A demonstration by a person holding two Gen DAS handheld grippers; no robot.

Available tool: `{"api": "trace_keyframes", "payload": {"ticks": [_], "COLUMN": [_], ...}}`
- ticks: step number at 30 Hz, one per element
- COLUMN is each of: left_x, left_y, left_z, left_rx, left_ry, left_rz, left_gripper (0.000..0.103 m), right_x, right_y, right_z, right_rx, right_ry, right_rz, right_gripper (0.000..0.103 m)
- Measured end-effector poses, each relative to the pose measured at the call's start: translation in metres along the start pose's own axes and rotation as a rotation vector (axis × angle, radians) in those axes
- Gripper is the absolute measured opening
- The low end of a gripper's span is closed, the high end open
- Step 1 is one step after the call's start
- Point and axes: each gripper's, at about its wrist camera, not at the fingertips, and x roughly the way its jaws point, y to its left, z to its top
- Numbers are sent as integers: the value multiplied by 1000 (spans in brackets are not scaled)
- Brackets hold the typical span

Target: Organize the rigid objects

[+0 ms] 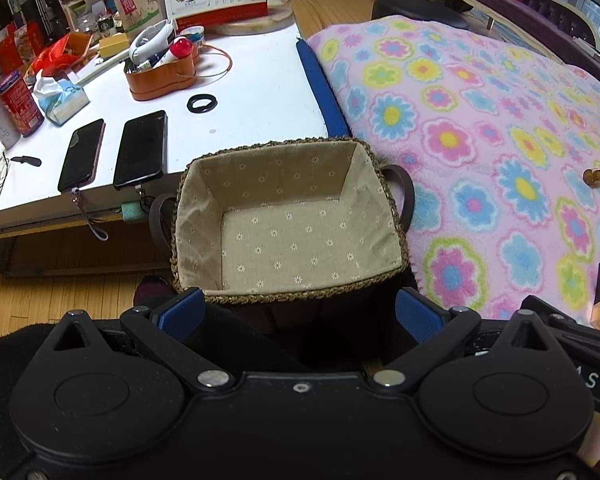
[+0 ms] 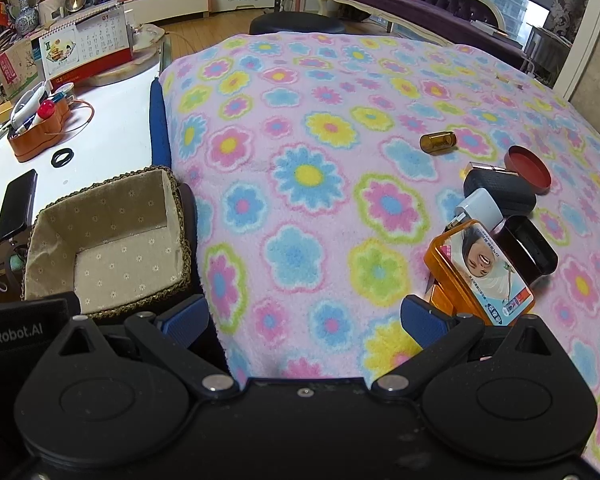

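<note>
Fleece blanket (image 2: 332,128): covering the surface, flowered
Basket (image 1: 288,220): sitting beside white table (image 1: 252,92)
Left gripper (image 1: 298,312), right gripper (image 2: 304,316): both gaping, holding nothing

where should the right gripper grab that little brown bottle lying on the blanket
Grip the brown bottle across its round body, near the middle, coming down from above. It lies on its side on the flowered blanket, apart from the other items, so both fingers have room.

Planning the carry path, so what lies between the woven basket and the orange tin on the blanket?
In the right wrist view, only bare flowered blanket lies between the woven basket and the orange tin; nothing else sits on that stretch.
</note>
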Motion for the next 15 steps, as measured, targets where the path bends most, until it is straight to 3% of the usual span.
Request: {"api": "trace_keyframes", "payload": {"ticks": [9,15], "left_x": [-7,-7], "left_y": [2,-6], "left_z": [1,0], "left_rx": [-7,34], "left_ry": [-56,-62], "left_rz": [-34,-32], "left_gripper": [98,97], "right_x": [-12,-22], "right_y": [-9,-36], "right_z": [-7,-16], "right_rx": [15,66], "right_ry": [-48,-81], "right_rz": [-28,-66], "right_gripper": [103,102]}}
